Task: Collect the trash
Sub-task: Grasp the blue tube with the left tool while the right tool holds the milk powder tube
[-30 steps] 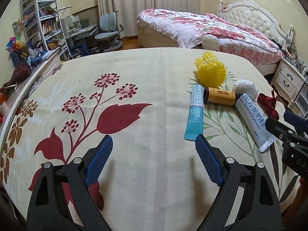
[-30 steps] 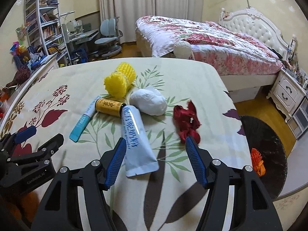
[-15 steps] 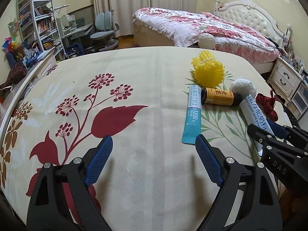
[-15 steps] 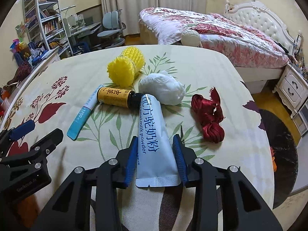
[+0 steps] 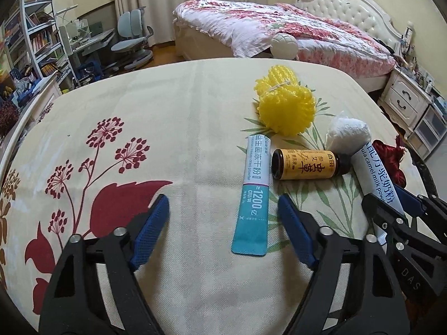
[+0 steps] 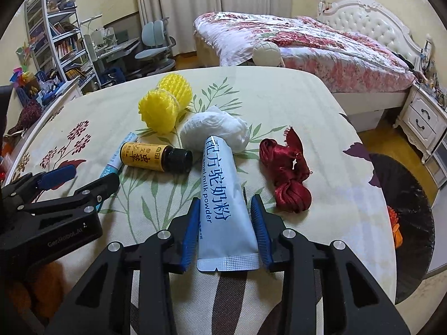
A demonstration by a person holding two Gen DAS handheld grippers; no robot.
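Presently the flower-printed tablecloth (image 6: 279,103) is carrying all the rubbish in one cluster toward its right side: the yellow foam net (image 6: 163,106) is lying farthest back, the crumpled white tissue (image 6: 215,128) is sitting just in front of it, the red cord bundle (image 6: 287,173) is lying off to the right, and the amber bottle (image 6: 153,156) is resting on its side between the two sachets.

The right gripper (image 6: 226,229) is pressing both blue pads against the sides of the white milk-powder sachet (image 6: 220,195), near its sealed lower end, with the far end touching the tissue. The left gripper (image 5: 223,229) is closing its jaws around the teal probiotic sachet (image 5: 252,195), whose lower end is lying between the pads but not yet being touched (the right pad is the nearer one).

To do this step well, the left hand is judged to need the sachet centred before the pads meet, since a flat packet may slide or buckle; lifting the white sachet straight up should be keeping the tissue and bottle undisturbed
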